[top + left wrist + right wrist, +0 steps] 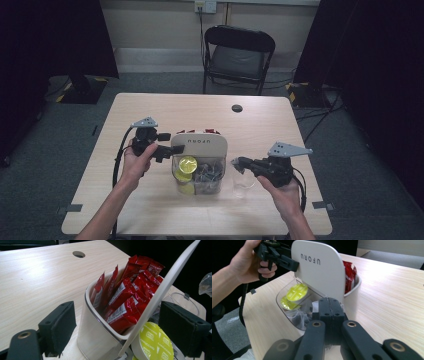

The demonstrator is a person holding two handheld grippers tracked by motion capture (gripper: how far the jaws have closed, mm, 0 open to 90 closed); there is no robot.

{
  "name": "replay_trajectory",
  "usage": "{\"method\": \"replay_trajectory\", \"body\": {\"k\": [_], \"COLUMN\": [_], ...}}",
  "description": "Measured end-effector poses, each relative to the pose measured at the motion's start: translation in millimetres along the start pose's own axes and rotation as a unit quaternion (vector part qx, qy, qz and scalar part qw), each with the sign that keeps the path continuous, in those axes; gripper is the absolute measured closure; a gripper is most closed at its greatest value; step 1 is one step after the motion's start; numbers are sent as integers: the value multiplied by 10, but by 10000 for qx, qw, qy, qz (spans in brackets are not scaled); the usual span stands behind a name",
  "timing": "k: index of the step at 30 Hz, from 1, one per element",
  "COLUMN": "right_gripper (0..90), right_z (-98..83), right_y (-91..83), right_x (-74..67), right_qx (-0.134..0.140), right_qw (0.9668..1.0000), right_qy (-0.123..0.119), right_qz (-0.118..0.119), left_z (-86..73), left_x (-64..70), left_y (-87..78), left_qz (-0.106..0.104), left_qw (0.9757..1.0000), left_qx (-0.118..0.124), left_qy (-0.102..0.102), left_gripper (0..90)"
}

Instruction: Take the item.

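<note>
The left gripper [167, 147] pinches the edge of the raised white plastic lid [200, 145] of the clear storage box [198, 182] at mid-table. The right gripper [329, 308] has its jaws pressed together on a small clear bag [238, 165] beside an empty glass [243, 186]. Red sachets [125, 298] and yellow capsules [188, 163] fill the box.
</note>
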State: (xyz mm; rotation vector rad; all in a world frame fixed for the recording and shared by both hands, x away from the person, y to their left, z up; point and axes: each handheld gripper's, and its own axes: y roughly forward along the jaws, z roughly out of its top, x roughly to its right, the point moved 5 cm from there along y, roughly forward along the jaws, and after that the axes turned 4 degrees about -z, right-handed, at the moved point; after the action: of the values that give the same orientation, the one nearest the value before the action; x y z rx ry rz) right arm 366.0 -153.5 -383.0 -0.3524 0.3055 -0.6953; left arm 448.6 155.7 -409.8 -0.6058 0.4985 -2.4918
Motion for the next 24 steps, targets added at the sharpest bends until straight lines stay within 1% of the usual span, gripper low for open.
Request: {"method": "replay_trajectory", "body": {"k": [6, 12, 19, 22, 24], "right_gripper": [900, 900, 900, 900, 900], "right_z": [-108, -199, -261, -287, -320], "right_y": [-55, -97, -63, -38, -26], "right_x": [59, 101, 107, 116, 130], "right_qx": [-59, -114, -223, -287, -336], "right_qw": [9999, 9998, 9996, 9994, 9992], "right_qy": [87, 124, 119, 110, 121], "right_qz": [-81, -147, -147, -183, -181], "left_z": [-2, -1, -9, -18, -17], "left_x": [1, 3, -7, -11, -8], "left_y": [0, 0, 3, 6, 8], "left_qz": [2, 1, -21, 7, 7], "left_qw": [10000, 10000, 10000, 10000, 10000], "left_qx": [-2, 2, -17, -60, -44], "left_qy": [-11, -13, -2, 1, -9], "left_gripper": [144, 144, 143, 139, 139]}}
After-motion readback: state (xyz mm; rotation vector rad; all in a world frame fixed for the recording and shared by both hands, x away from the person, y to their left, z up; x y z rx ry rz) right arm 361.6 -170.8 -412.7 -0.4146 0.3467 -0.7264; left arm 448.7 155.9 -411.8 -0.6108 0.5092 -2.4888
